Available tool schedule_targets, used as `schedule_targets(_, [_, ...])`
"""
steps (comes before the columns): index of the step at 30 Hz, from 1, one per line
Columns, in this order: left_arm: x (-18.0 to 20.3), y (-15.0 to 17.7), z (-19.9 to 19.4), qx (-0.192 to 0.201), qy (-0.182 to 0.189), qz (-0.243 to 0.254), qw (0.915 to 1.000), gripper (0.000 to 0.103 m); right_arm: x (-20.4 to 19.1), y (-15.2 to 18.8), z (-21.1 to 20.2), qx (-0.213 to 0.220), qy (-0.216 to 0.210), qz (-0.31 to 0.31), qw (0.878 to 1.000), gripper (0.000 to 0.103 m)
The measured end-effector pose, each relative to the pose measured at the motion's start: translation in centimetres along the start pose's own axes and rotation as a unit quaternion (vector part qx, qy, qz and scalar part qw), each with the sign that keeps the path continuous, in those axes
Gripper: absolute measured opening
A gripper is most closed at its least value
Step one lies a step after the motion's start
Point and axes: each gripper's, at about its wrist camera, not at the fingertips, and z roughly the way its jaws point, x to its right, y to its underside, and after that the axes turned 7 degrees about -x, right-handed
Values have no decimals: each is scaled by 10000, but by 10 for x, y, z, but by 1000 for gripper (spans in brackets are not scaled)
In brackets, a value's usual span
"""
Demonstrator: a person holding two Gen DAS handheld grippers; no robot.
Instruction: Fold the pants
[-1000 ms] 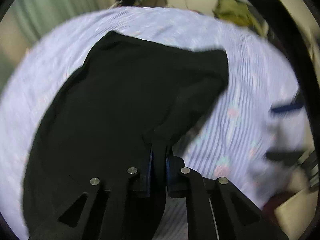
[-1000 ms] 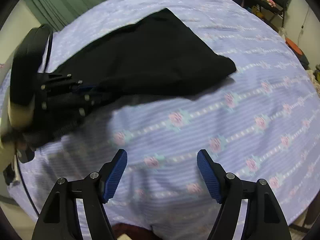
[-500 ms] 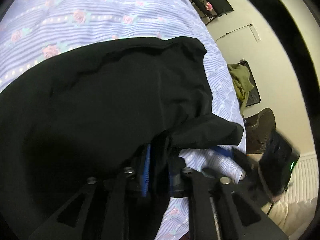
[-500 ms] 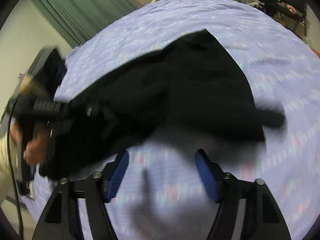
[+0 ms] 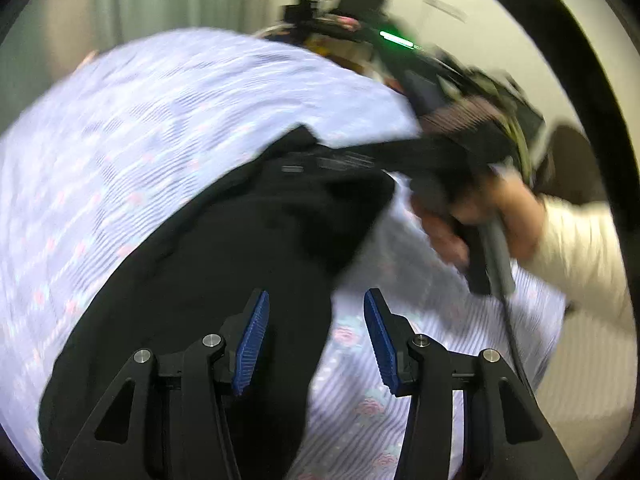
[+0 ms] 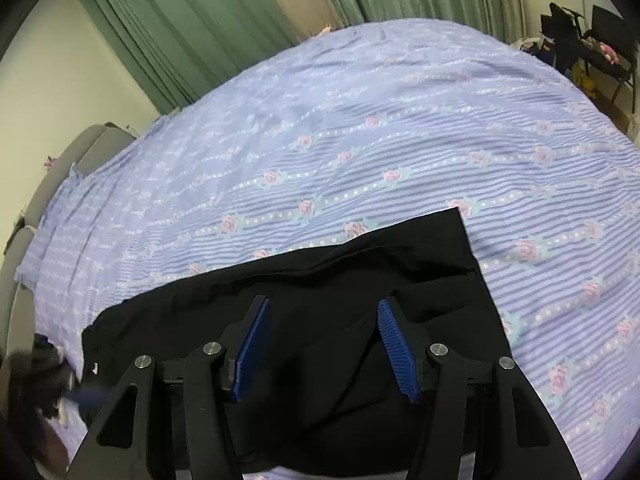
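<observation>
Black pants (image 6: pixel 328 280) lie spread on the bed, one straight hem corner (image 6: pixel 460 220) toward the far right. My right gripper (image 6: pixel 324 346) hovers over the fabric. Its jaws are closing, with cloth below and between the blue pads (image 6: pixel 252 348), which do not press on it. In the left wrist view the pants (image 5: pixel 224 240) run from the lower left to the middle. My left gripper (image 5: pixel 316 342) is opening above their right edge and grips nothing. A hand (image 5: pixel 480 216) in a cream sleeve holds the other gripper, blurred, over the far end of the pants.
The bed has a purple striped sheet with pink roses (image 6: pixel 360 120). Green curtains (image 6: pixel 200 20) hang behind it. A grey headboard (image 6: pixel 60 168) lies at the left. Dark chairs with clutter (image 6: pixel 580 40) stand at the far right.
My left gripper let go of the black fabric and its jaws spread apart. My right gripper travelled from bare sheet to above the pants, its jaws a little narrower.
</observation>
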Motion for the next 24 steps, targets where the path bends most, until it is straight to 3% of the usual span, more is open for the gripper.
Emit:
schedule_targets(4, [29, 8, 40, -271, -618, 643, 9956, 42, 9, 7, -13, 53, 197, -35, 9998, 57])
schedule_targets(6, [26, 10, 56, -367, -996, 657, 9922, 39, 18, 14, -29, 219, 292, 73, 9993, 57])
schedule_targets(9, [12, 7, 65, -320, -1165, 455, 9916, 37, 35, 30, -50, 354, 499, 311, 9976, 57])
schedule_targets(10, [9, 6, 66, -307, -1205, 419, 9914, 31, 39, 36, -57, 386, 549, 377, 9970, 57])
schedule_targets(11, [2, 5, 65, -294, -1211, 355, 9916, 18, 42, 42, -62, 398, 579, 438, 9966, 57])
schedule_targets(14, [-25, 1, 57, -243, -779, -155, 9965, 7, 52, 61, -76, 395, 714, 684, 9943, 57])
schedule_targets(17, [-50, -2, 47, -123, -565, -576, 9967, 5, 53, 73, -77, 306, 755, 689, 9943, 57])
schedule_targets(24, [-96, 10, 26, 5, 208, -1520, 9882, 6, 48, 73, -63, 251, 652, 584, 9958, 57])
